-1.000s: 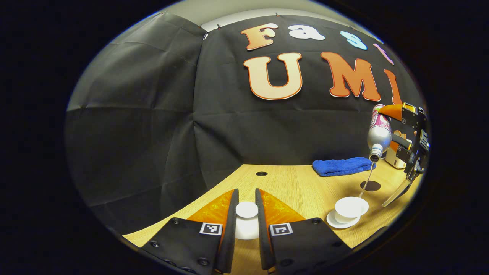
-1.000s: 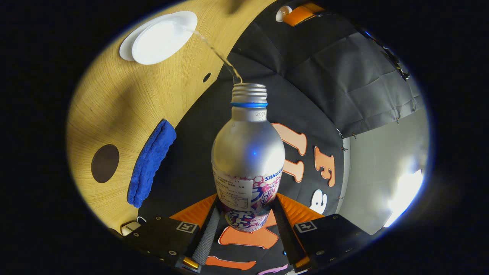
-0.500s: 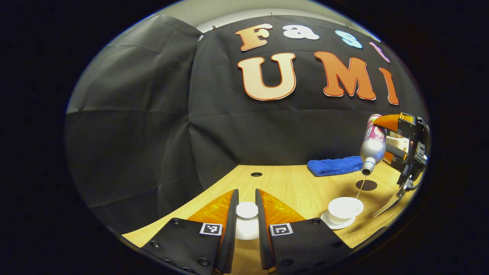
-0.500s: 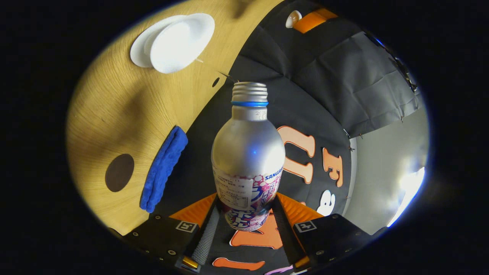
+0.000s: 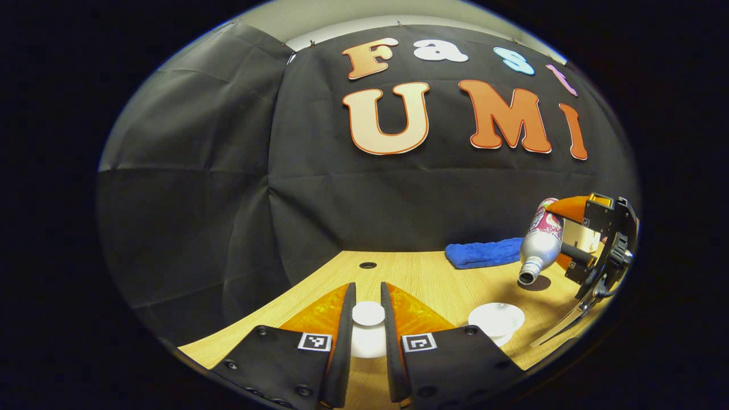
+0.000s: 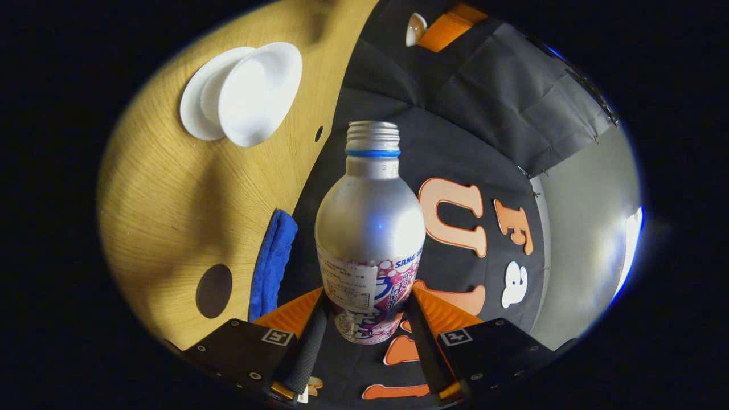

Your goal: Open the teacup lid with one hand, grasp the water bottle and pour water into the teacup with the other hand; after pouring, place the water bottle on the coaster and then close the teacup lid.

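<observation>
Pouring looks finished, judged from the dry bottle mouth, so the step in hand is taken to be carrying the water bottle (image 6: 370,228) to the coaster (image 6: 213,290). For this to be done well, the bottle should be brought fully upright before it is lowered, so that no drips fall on the desk (image 6: 165,188), and it should be centred over the dark round coaster and released only once its base sits flat. The right hand-held gripper (image 6: 364,330) is closed on the lower, labelled part of the bottle, a finger pressed to each side, with the neck pointing forward and away from it. In the left gripper view the bottle (image 5: 538,242) is seen tilted, mouth down, above the desk. The coaster lies to the left of the right hand-held gripper, just beside a blue cloth (image 6: 272,262); the open teacup (image 6: 259,94) on its saucer (image 6: 193,108) sits farther ahead on the left. The left hand-held gripper (image 5: 367,319) is narrowed onto the knob of the white lid (image 5: 367,327), which is pinched between its fingers just above the desk, with the teacup ahead to its right.
</observation>
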Motion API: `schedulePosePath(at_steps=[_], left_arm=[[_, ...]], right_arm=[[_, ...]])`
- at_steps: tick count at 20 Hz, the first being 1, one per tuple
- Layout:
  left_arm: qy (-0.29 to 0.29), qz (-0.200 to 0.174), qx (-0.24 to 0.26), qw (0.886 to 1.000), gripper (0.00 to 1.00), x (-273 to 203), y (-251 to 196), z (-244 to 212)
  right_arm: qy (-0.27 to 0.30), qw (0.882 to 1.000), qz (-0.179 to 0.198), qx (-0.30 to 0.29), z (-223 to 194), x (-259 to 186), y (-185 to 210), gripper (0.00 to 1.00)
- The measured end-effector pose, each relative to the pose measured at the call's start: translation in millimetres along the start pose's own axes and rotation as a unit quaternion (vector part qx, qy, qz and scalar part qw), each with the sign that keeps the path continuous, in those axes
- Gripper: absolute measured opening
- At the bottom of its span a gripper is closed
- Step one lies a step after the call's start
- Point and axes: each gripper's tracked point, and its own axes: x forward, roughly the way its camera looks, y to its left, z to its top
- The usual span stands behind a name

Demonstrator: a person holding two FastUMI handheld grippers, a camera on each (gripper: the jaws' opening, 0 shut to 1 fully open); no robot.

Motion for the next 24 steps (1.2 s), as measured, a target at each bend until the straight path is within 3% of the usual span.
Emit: schedulePosePath(at_steps=[3,6,10,15,18,24], left_arm=[[-0.007,-0.009,-0.005,1.000,0.31,0,-10,6],[-0.016,-0.020,-0.002,1.000,0.31,2,-25,15],[-0.027,-0.034,0.002,0.999,0.31,4,-47,26],[-0.035,-0.046,0.007,0.998,0.31,5,-73,36],[-0.038,-0.053,0.009,0.998,0.31,5,-85,41],[-0.040,-0.072,0.003,0.997,0.31,10,-109,46]], right_arm=[[0.004,0.999,0.002,0.045,-2,-3,-2,0.78],[0.018,0.991,0.014,0.129,-12,-6,-1,0.78],[0.039,0.977,-0.022,0.209,-38,6,-21,0.78],[0.064,0.947,-0.019,0.314,-59,13,-7,0.78],[0.078,0.912,-0.008,0.402,-70,19,0,0.78],[0.096,0.806,0.063,0.581,-76,25,40,0.78]])
